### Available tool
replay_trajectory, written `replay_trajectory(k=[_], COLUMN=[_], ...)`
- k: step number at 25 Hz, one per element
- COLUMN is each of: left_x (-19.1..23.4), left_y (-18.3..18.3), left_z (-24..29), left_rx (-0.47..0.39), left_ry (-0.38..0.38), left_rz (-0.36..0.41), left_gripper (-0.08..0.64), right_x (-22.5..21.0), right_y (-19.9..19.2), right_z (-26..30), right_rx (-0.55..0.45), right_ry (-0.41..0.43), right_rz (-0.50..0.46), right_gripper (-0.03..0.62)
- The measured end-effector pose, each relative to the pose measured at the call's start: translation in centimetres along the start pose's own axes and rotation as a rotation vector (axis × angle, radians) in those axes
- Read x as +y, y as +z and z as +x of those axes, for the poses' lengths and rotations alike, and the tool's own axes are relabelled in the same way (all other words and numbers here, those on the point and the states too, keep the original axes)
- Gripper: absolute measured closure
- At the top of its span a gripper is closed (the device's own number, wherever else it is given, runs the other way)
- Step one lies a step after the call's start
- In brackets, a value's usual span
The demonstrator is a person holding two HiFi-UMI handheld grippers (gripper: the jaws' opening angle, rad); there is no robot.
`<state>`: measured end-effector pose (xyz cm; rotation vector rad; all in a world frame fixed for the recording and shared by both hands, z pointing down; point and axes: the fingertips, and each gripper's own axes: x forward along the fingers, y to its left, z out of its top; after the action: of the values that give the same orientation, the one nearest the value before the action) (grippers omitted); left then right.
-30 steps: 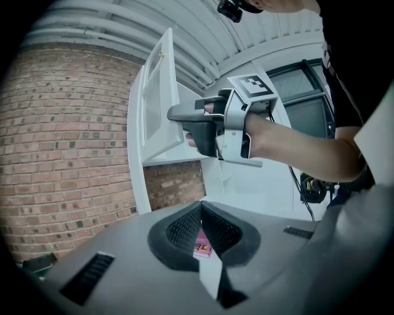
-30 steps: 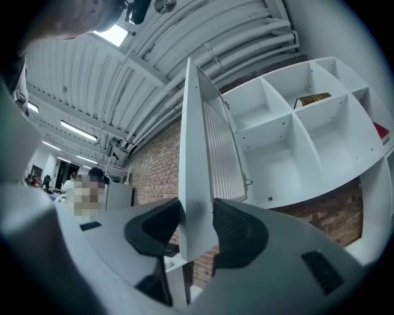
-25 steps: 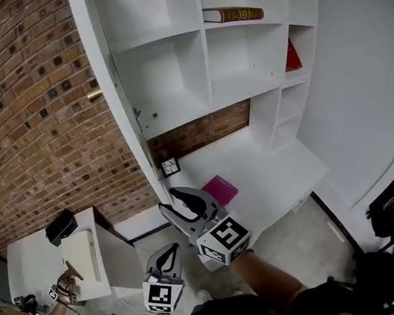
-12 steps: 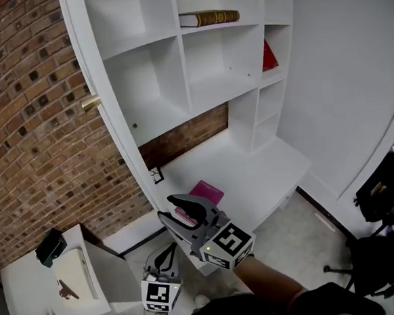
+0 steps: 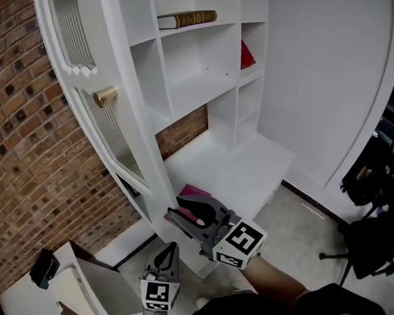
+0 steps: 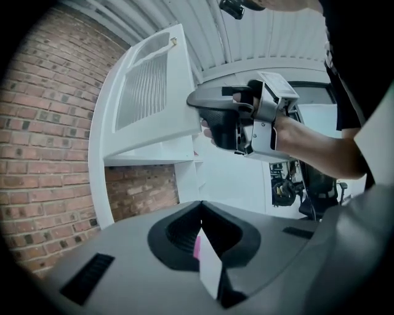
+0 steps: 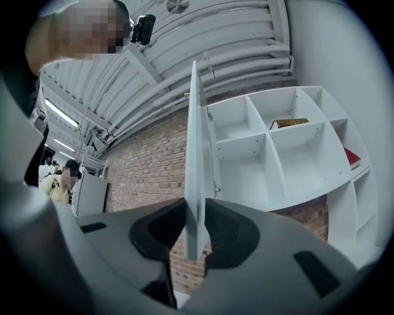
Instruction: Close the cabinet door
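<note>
Right gripper [image 5: 181, 209]: 2 jaws, just closing, now clamped on the free edge of the cabinet door [image 5: 114, 136]; the door stands swung out from the white shelf unit [image 5: 198, 85]. Left gripper [image 5: 169, 251]: jaws together, holding nothing, below the door and apart from it.

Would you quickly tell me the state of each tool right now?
Left tool: closed, holding nothing.
Right tool: jaws just closed onto the cabinet door edge.

The left gripper [image 5: 171, 248] and the right gripper [image 5: 176, 208] are grey shells with black jaw pads, each bearing a white cube [image 5: 239, 242] printed with black square markers; the person wears a dark short-sleeved top [image 5: 314, 306]
</note>
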<state>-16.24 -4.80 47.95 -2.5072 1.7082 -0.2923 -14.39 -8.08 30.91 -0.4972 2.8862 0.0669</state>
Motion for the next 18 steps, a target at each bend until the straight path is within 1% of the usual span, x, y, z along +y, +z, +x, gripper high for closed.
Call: replay_trajectory(k=[3, 9, 18], left_x=[0.3, 1.7, 2.8], left_y=[-0.1, -1.0, -2.0], left_z=[0.6, 1.0, 2.2], left_rx=[-0.01, -0.02, -0.012], left_ry=[-0.036, -0.084, -0.116], left_rz=[0.006, 0.006, -0.003], left_gripper=[0.552, 0.552, 0.552], right_x=[-0.9, -3.2, -6.7], right_y=[0.0, 0.1, 0.1], right_z=[-0.3, -0.9, -1.4], right_rx=[-0.005, -0.021, -0.043], right_ry=[-0.049, -0.137, -0.169], right_rz=[-0.014, -0.04, -0.027], right_gripper=[0.515, 0.517, 0.506])
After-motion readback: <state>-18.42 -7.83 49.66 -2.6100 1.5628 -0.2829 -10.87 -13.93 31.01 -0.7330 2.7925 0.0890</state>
